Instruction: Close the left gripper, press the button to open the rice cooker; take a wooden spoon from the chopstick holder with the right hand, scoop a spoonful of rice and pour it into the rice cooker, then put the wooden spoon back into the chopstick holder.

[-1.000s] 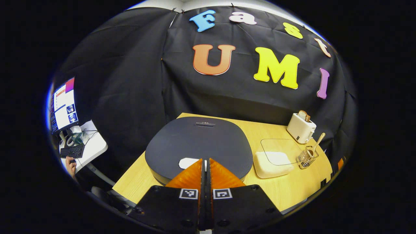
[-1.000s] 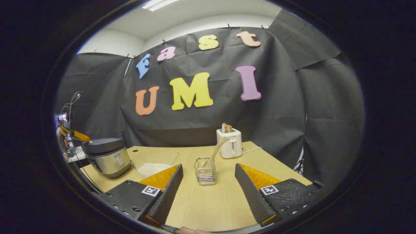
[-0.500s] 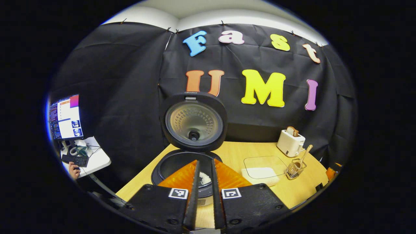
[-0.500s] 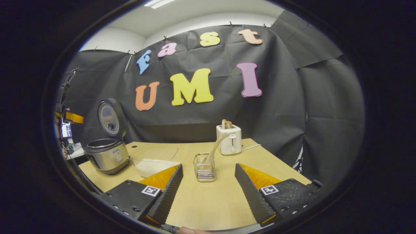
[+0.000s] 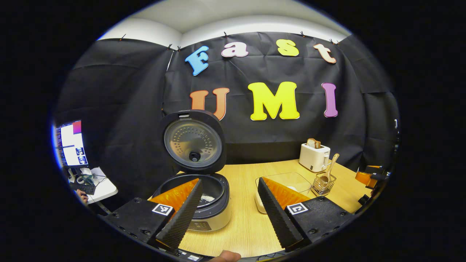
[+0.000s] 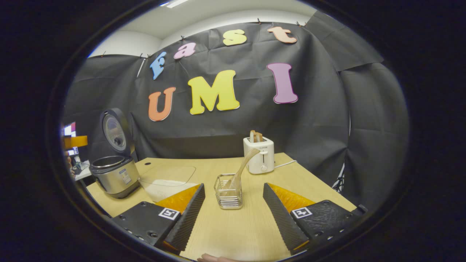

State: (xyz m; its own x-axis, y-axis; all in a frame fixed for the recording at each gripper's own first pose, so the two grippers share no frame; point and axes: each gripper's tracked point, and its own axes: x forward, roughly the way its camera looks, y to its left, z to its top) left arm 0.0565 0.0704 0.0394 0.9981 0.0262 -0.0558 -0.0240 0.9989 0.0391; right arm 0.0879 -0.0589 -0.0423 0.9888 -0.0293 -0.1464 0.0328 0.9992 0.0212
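Rice cooker: the rice cooker stands at the left end of the counter with its lid swung upright; in the left gripper view a little white rice lies in the dark inner pot. The right gripper view has it side-on, showing its silver wall.
Wooden spoon: the wooden spoon leans in the wire chopstick holder, handle tilted up to the right.
Rice container: a clear container of rice sits between cooker and holder, its lid lying askew on top.
Left tongs: the left tongs hang spread wide apart over the counter, empty, one finger in front of the cooker and the other in front of the container.
Right tongs: the right tongs gape wide, holding nothing, with the holder standing beyond the gap.
Counter and room: a pale wood counter backed by a black cloth wall; a white toaster with bread in its slots stands behind the holder.
View differences: the left gripper view takes in a lit monitor and a side desk with a keyboard at far left.
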